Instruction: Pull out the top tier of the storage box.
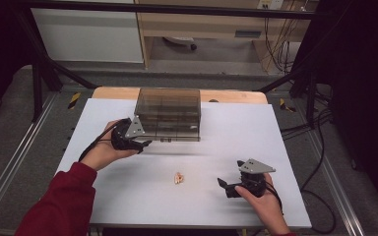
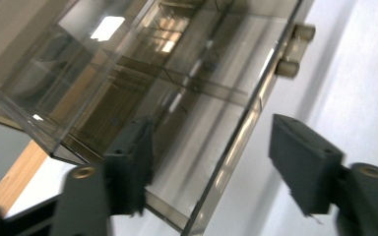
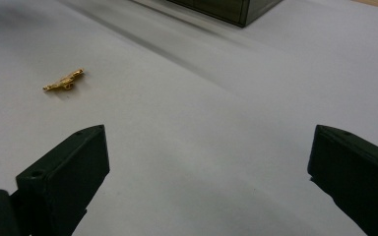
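Note:
A smoky see-through drawer box (image 1: 168, 113) stands at the back middle of the white table top (image 1: 256, 142). My left gripper (image 1: 145, 146) hovers at its front left corner. In the left gripper view the box (image 2: 177, 73) fills the frame tilted, and its front edge runs between the jaws of the left gripper (image 2: 211, 162), which stand apart without pressing on it. Two pale knobs (image 2: 295, 49) sit on the box front. A small gold trinket (image 1: 178, 178) lies in the middle of the table. My right gripper (image 1: 222, 184) rests low to its right, open and empty (image 3: 206, 172), with the trinket (image 3: 64, 81) ahead on the left.
A wooden board (image 1: 113, 92) pokes out behind the white top. Metal rails (image 1: 24, 142) and a black frame (image 1: 44, 73) flank the table. Cables (image 1: 320, 162) hang at the right side. A red sleeve (image 1: 64, 201) comes in at the bottom left.

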Demonstrator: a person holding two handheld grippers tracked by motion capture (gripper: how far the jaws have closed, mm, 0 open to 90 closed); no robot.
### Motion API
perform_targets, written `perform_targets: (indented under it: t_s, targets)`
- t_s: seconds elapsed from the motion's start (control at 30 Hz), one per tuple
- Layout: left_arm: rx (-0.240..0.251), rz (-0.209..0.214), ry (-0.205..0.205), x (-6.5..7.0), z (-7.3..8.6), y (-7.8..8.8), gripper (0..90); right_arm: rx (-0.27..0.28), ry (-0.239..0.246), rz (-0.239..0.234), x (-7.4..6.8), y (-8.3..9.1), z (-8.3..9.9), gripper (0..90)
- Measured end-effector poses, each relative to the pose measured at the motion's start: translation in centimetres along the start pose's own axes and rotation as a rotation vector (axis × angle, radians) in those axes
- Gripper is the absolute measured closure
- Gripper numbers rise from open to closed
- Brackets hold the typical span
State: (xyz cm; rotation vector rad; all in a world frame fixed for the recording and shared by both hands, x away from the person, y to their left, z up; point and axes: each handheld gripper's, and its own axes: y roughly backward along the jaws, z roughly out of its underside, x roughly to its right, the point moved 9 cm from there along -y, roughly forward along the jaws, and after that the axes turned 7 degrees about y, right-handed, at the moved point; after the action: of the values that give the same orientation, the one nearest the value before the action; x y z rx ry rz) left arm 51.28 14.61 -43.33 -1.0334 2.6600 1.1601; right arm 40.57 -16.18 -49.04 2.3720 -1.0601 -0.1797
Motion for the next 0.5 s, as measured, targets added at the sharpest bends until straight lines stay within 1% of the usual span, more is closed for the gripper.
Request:
perform_targets:
  t_s: [0.1,0.13,0.2,0.23,0.27,0.33,0.4,0.43,0.5]
  targets:
    - [0.042,-0.012,0.068,-0.1,-0.6,0.6,24.9,0.0,0.002,0.0,0.0,0.0,0.0,2.7]
    - [0.052,-0.019,0.098,-0.2,-0.6,0.9,23.2,0.0,0.003,0.0,0.0,0.0,0.0,2.7]
    - [0.075,-0.04,0.185,-0.4,-0.7,1.6,18.9,0.004,0.002,-0.001,-0.1,0.0,-0.1,3.2]
    - [0.091,-0.043,0.219,-0.4,-0.6,1.9,17.8,0.007,0.004,-0.003,-0.1,0.1,-0.1,3.2]
    - [0.109,-0.045,0.241,-0.4,-0.5,2.2,16.4,0.007,0.004,-0.004,-0.1,0.1,-0.1,3.2]
    - [0.128,-0.074,0.258,-0.4,-0.1,2.7,15.2,0.004,0.003,-0.001,-0.1,0.1,-0.1,3.2]
    - [0.114,-0.078,0.266,-0.1,0.4,2.9,14.8,0.0,0.001,0.001,0.0,0.0,0.0,3.3]
    - [0.109,-0.082,0.276,-0.1,0.6,3.1,13.9,0.001,0.001,0.003,0.0,0.0,-0.1,3.5]
    - [0.116,-0.083,0.312,0.2,1.0,3.5,13.4,0.014,0.005,0.013,0.0,0.1,-0.4,3.7]
